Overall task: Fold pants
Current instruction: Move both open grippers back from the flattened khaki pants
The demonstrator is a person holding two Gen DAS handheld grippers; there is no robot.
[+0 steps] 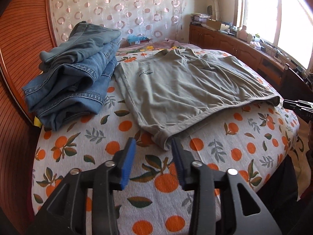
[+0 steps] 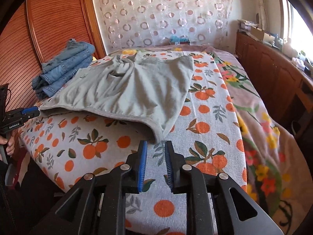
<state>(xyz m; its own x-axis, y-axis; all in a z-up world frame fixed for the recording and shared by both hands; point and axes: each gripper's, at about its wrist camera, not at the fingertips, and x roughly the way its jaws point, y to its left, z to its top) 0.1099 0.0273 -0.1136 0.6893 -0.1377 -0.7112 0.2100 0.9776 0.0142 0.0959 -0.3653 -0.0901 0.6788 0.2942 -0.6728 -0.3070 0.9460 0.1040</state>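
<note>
Left wrist view: the left gripper (image 1: pixel 154 143) hangs with its jaws moderately apart and nothing between them, just short of the near left corner of the grey pants (image 1: pixel 176 86), which lie spread on the orange-print bedsheet (image 1: pixel 225 146). A stack of folded jeans (image 1: pixel 74 74) sits just left of the pants. The right gripper (image 2: pixel 156 146) hangs narrowly parted and empty, just short of the pants' near right corner.

"GenRoboAI", seemingly, on the left gripper (image 2: pixel 31 110); pants (image 1: pixel 176 86) logo unreadable.
</note>
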